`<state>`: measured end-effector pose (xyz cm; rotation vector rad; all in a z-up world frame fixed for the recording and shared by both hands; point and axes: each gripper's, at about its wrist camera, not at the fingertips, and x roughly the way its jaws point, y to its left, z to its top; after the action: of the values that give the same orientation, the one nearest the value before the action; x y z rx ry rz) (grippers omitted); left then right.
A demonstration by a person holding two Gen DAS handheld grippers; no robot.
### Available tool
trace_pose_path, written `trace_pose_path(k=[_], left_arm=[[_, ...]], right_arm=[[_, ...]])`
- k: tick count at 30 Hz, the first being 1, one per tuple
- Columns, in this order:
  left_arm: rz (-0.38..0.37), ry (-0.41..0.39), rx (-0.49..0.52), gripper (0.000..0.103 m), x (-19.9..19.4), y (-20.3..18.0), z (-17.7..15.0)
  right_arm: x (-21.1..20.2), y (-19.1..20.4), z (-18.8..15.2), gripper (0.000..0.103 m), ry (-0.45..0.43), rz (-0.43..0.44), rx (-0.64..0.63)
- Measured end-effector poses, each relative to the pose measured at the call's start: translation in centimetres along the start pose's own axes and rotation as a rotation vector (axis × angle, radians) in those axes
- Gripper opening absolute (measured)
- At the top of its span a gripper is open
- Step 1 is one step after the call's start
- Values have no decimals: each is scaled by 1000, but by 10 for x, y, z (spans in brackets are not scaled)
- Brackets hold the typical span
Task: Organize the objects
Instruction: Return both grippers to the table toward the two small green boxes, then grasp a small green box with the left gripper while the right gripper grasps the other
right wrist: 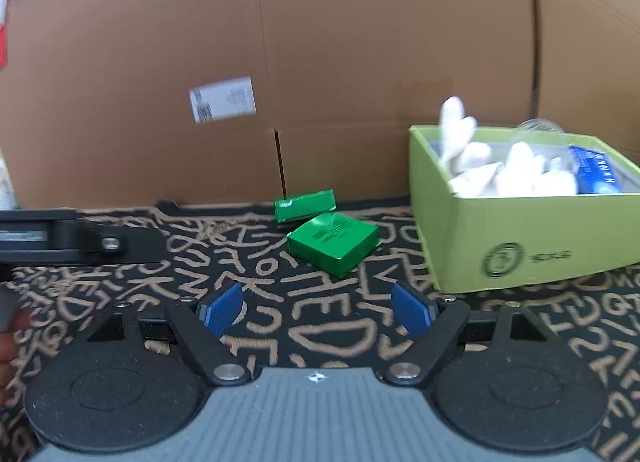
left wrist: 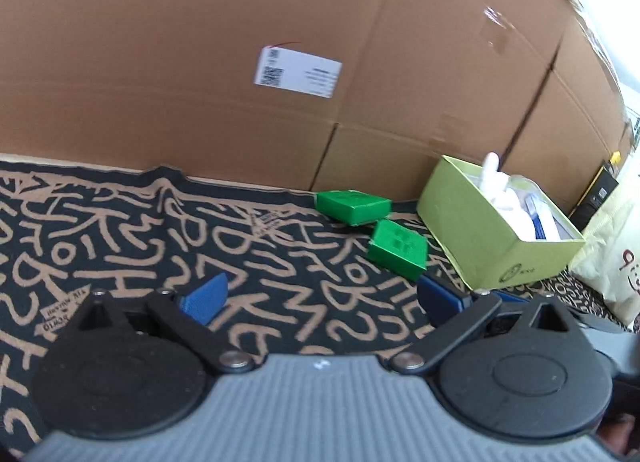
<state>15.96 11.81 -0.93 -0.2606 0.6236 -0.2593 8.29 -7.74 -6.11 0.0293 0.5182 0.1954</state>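
Note:
Two small green boxes lie on the patterned cloth: a near one [left wrist: 398, 249] [right wrist: 333, 242] and a far one [left wrist: 353, 205] [right wrist: 305, 204] by the cardboard wall. A light green open box [left wrist: 492, 238] [right wrist: 520, 238] stands to their right, holding white items and a blue packet [right wrist: 592, 171]. My left gripper [left wrist: 320, 298] is open and empty, short of the near green box. My right gripper [right wrist: 318, 312] is open and empty, just in front of the near green box.
Large cardboard boxes [left wrist: 280, 41] [right wrist: 320, 61] form a wall behind the cloth. A cream bag [left wrist: 612, 254] sits right of the light green box. The left gripper's black body [right wrist: 60, 238] shows at the left of the right wrist view.

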Motion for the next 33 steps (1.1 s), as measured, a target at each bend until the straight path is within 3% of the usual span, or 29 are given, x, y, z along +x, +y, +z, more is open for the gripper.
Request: trace_pose_path(k=[10,12,13,17,22,29,30,31,32,33], left_arm=[[-7,-13,-39,103,37,8,38],[-7,0,-39,103,53,4,47],[-15,5,-38,103,61,2,51],[-49,30,27,103,100,-14,61],[-177,84,173,103,152,-32,65],[-180,124,348,102,192,-49,61],[-169,120,391,96,189,-54,57],[-143,127,448,79,186,-59,51],[-99,134,501,70,182,-64,43],[-71,151,523,51,178,-67,37]], right_arm=[[93,16,33,85,111,-193,193],[103,16,33,79,112,-213,179],[102,14,31,72,113,-222,175],[77,6,17,72,100,-177,116],[29,-8,-8,72,111,-56,28],[-11,-24,-27,73,119,-52,37],[-13,-25,-28,73,118,-53,38],[-14,-25,-29,73,118,-53,35],[-14,-25,-29,73,118,-51,31],[-15,-25,-29,73,119,-49,28]])
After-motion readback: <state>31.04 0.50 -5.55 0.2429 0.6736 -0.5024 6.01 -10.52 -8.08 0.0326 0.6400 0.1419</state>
